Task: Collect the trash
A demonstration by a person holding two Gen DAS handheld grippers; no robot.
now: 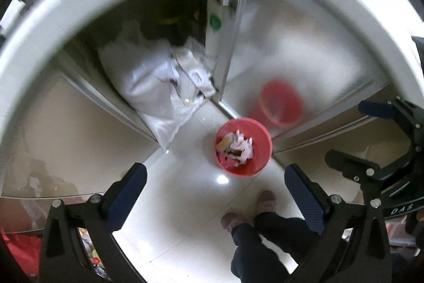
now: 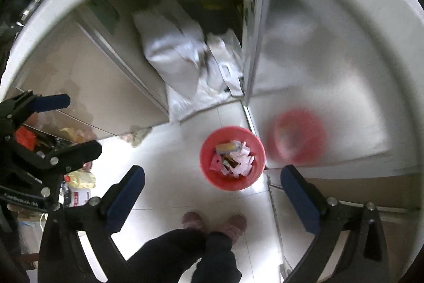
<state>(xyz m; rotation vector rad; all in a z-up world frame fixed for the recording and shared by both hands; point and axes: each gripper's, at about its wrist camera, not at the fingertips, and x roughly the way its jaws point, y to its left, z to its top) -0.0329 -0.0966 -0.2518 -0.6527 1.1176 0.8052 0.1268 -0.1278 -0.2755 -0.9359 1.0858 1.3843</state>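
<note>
- Left wrist view: left gripper (image 1: 214, 199) nearest, blue textured pads spread, nothing held. Below, red bin (image 1: 243, 146) on glossy white floor tiles (image 1: 185, 203), round, smooth plastic.
- Right wrist view: right gripper (image 2: 212, 199) wide apart, empty. Paper scraps and wrappers (image 2: 233, 157) fill the bin; likely light, crumpling; the bin's stiff rim looks the best hold.

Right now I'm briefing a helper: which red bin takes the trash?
Find the white tiled floor before the cabinet doors. The red bin stands there, near the person's shoes. Unlike its blurred red reflection, it holds paper scraps.
</note>
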